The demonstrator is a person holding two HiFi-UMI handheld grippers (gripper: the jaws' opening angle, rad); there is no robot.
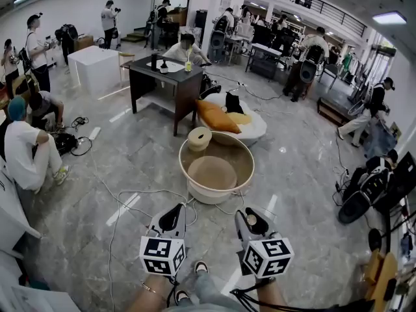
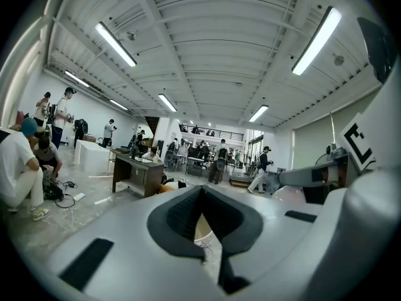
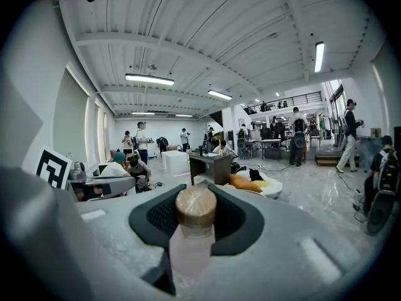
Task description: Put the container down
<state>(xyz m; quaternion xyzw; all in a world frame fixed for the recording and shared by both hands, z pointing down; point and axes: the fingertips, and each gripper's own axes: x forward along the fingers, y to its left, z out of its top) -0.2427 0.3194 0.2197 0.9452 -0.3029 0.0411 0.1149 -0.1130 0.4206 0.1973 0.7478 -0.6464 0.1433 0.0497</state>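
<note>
Container (image 3: 192, 246) clamped in my right gripper (image 3: 195, 197), tub (image 1: 242, 149) at 12 o'clock
My left gripper (image 2: 202, 193) is closed, empty. It lies along my jaws, cork lid (image 3: 195, 208) forward; released like that over hard floor (image 1: 296, 168), it could roll or crack.

The grey marble floor (image 1: 299, 174) bears a round beige basin (image 1: 211, 197), white cables (image 1: 140, 192) and a dark desk (image 1: 159, 83).
</note>
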